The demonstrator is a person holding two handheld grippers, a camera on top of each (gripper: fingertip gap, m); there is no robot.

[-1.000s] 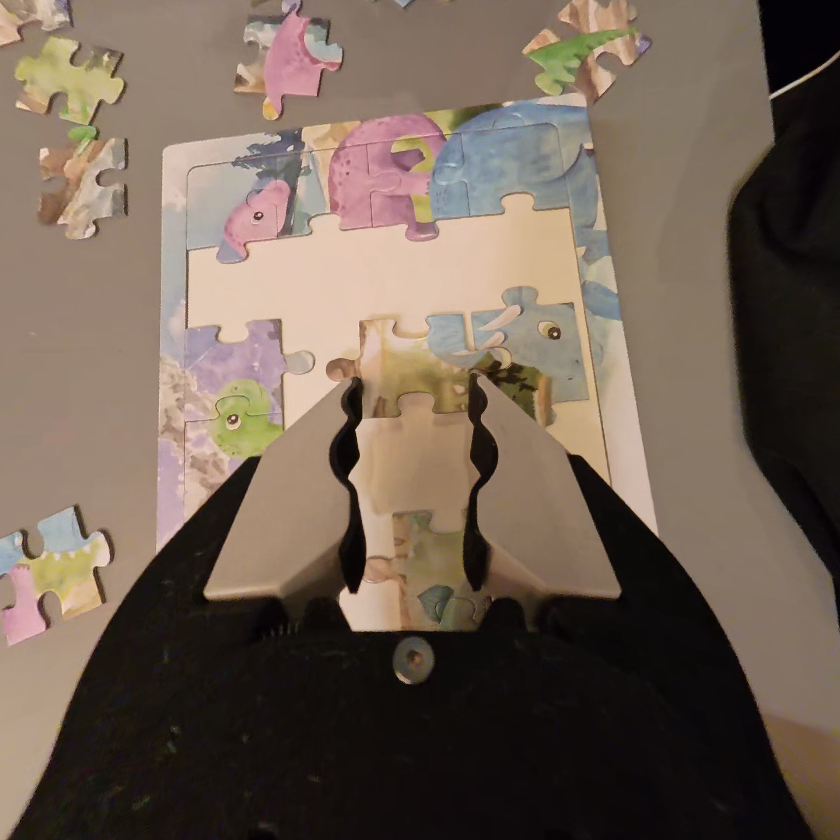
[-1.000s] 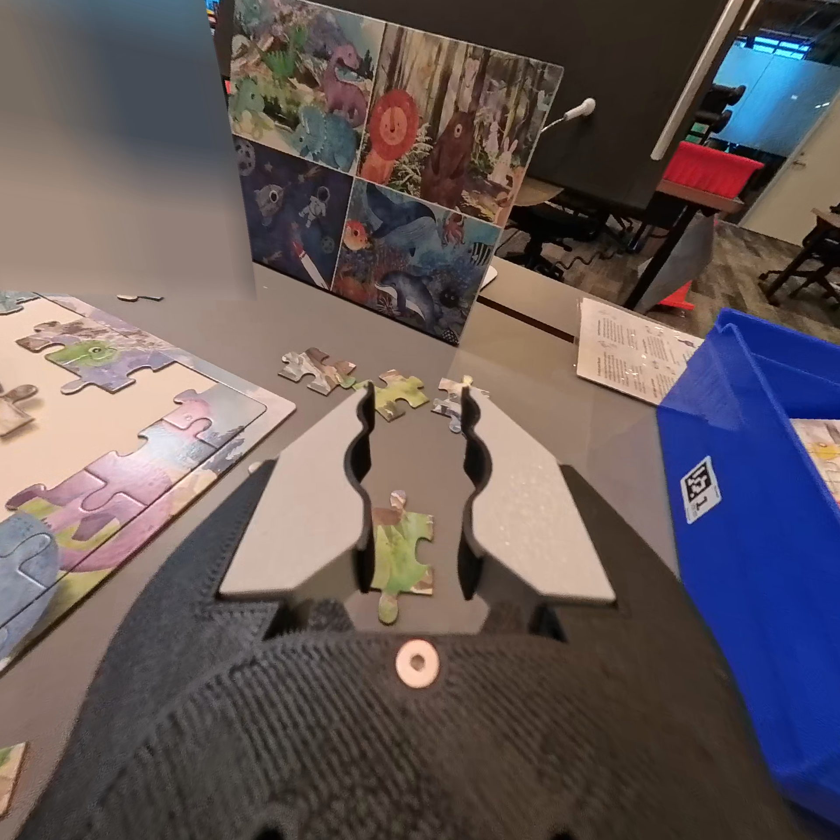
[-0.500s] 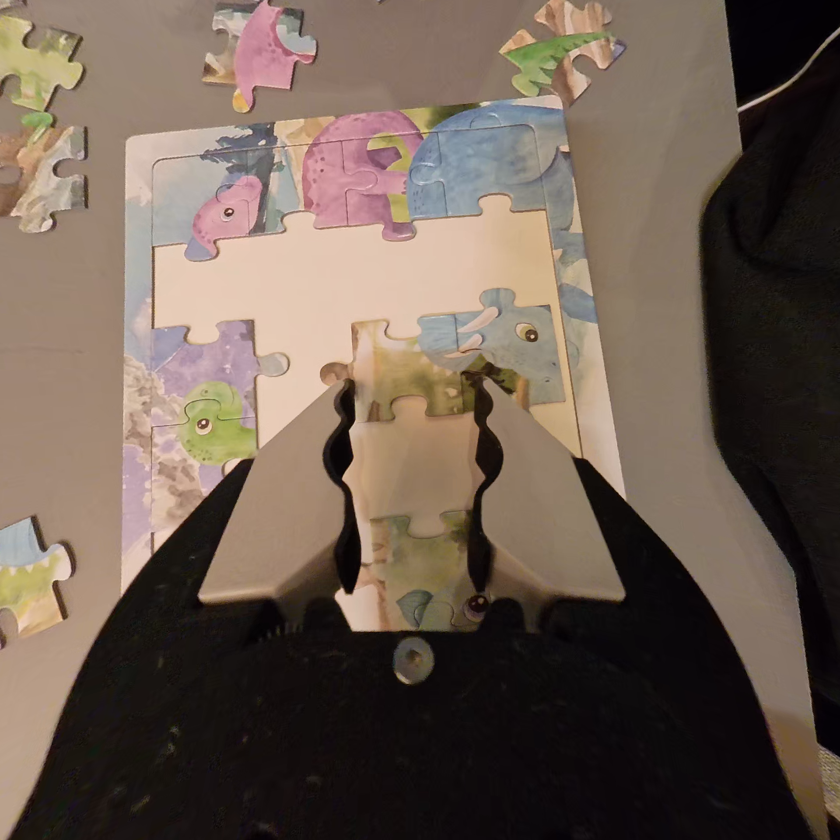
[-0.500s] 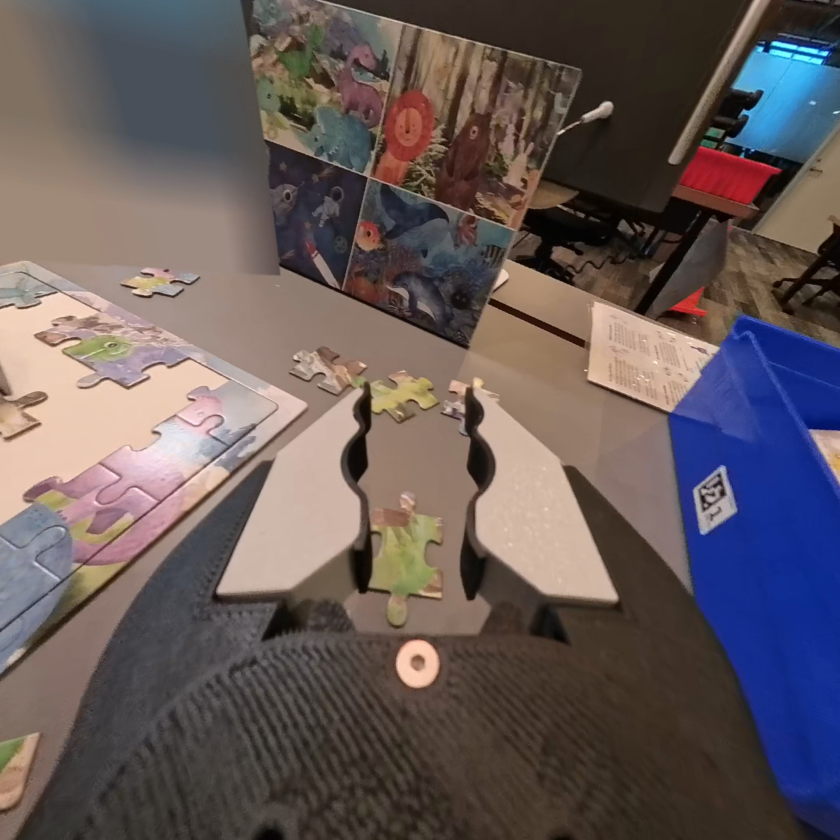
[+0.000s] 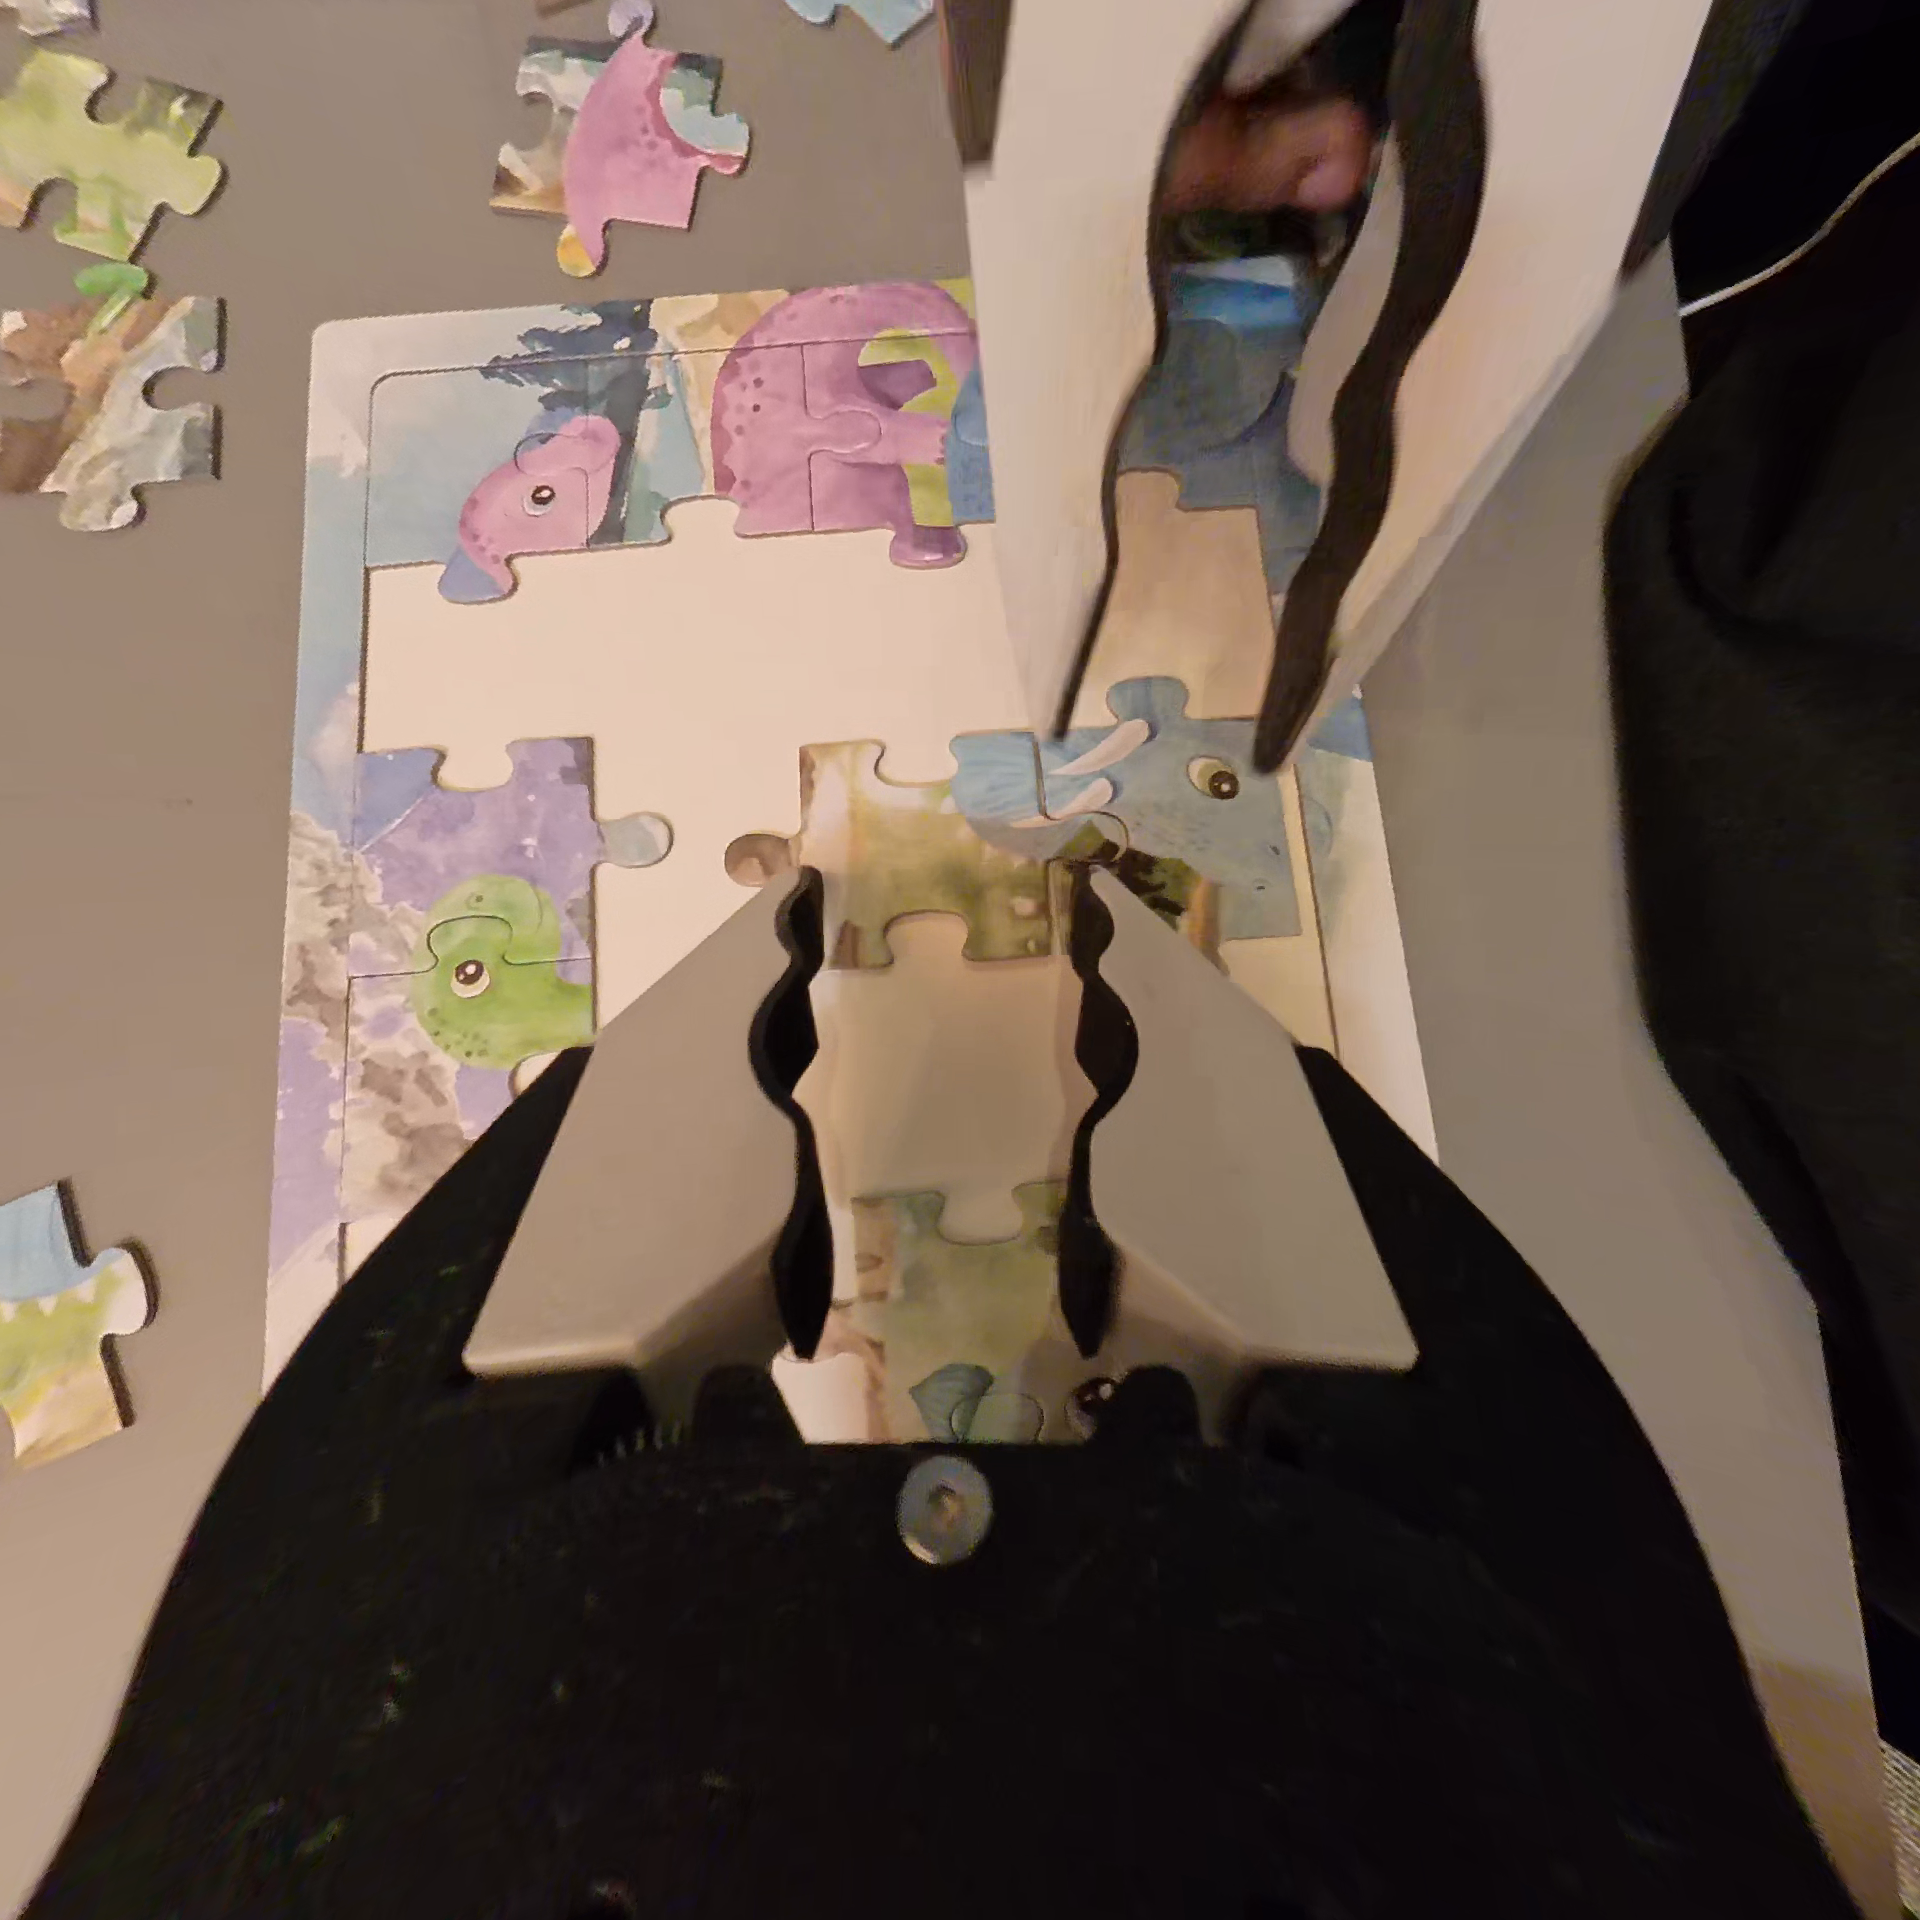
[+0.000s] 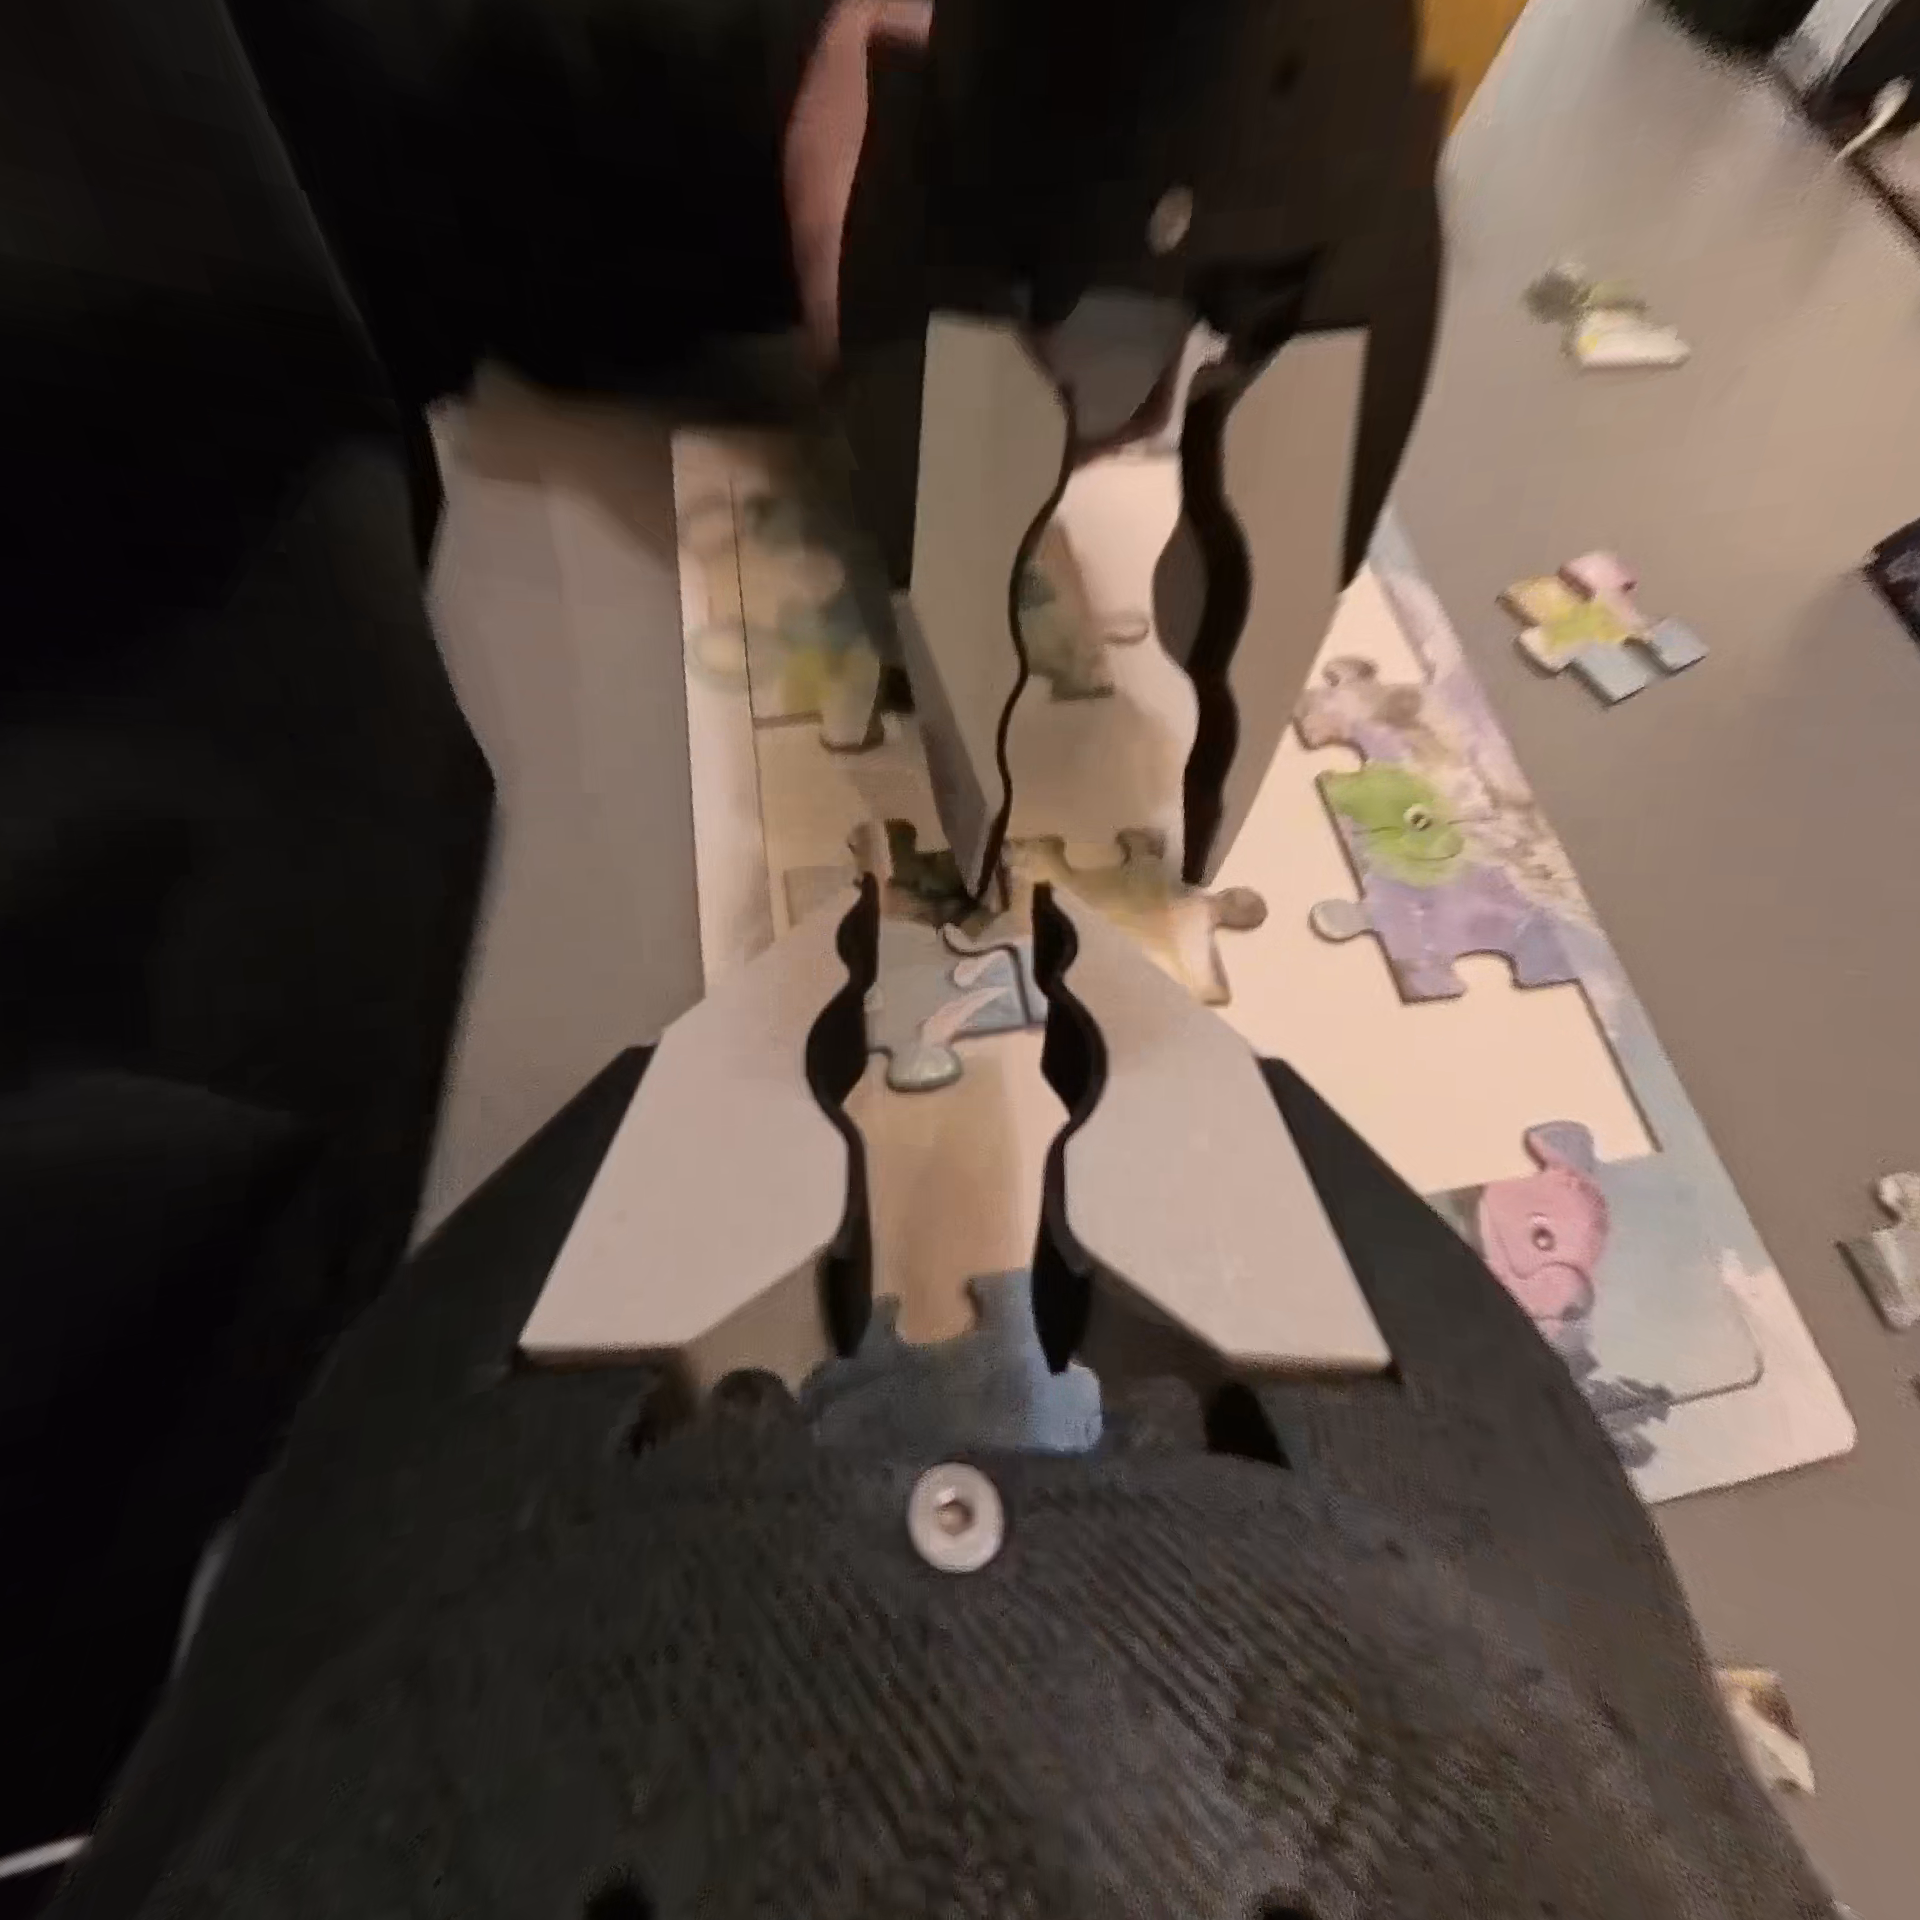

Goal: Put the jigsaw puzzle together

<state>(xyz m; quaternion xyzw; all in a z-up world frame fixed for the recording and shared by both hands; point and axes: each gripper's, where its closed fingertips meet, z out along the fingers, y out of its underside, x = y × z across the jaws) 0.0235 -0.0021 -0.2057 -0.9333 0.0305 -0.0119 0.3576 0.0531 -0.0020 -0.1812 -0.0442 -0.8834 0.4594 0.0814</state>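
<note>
Two grey-fingered grippers with black wavy pads meet tip to tip over a rectangular cardboard jigsaw tray (image 5: 332, 644) on a grey worktop (image 5: 156, 790); the left gripper (image 5: 940, 883) and the right gripper (image 5: 1164, 753) both have their fingers apart, holding nothing. Inside the tray, a pastel dinosaur picture is partly built: pink, purple and blue pieces along its far edge, a blue horned dinosaur piece (image 5: 1164, 790) under the right gripper's tips. Loose pieces lie beyond the tray's far and left edges.
</note>
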